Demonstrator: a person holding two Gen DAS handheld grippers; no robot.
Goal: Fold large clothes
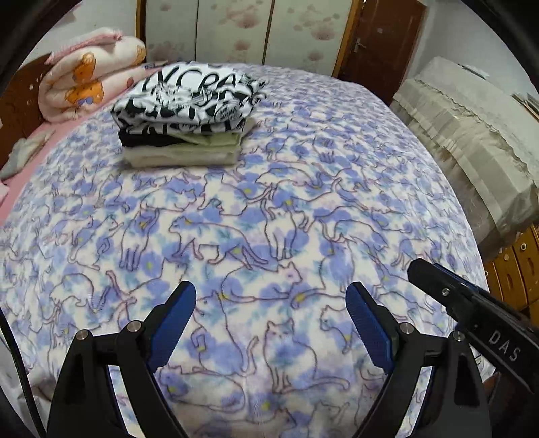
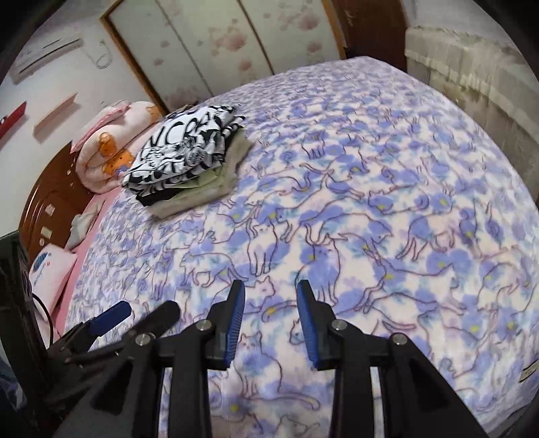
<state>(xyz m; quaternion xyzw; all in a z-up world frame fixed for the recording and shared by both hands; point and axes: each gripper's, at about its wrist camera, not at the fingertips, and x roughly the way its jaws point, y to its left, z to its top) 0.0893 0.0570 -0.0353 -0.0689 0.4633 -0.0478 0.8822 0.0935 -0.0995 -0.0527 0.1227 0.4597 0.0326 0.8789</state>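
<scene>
A stack of folded clothes (image 1: 183, 118) lies at the far left of the bed, topped by a black-and-white lettered shirt over black, green and beige garments. It also shows in the right wrist view (image 2: 188, 158). My left gripper (image 1: 271, 293) is open and empty, low over the cat-print blanket (image 1: 269, 219) near the front edge. My right gripper (image 2: 271, 289) is open with a narrower gap and empty, over the same blanket (image 2: 370, 202). The right gripper's body (image 1: 471, 310) shows at the right of the left wrist view. The left gripper's fingers (image 2: 114, 315) show at lower left of the right wrist view.
A rolled pink bear-print quilt (image 1: 87, 77) lies by the wooden headboard (image 2: 47, 198). A pink pillow (image 2: 50, 273) sits at the left edge. A cloth-covered cabinet (image 1: 471, 134) stands right of the bed. A wardrobe (image 1: 235, 30) and a brown door (image 1: 380, 43) stand behind.
</scene>
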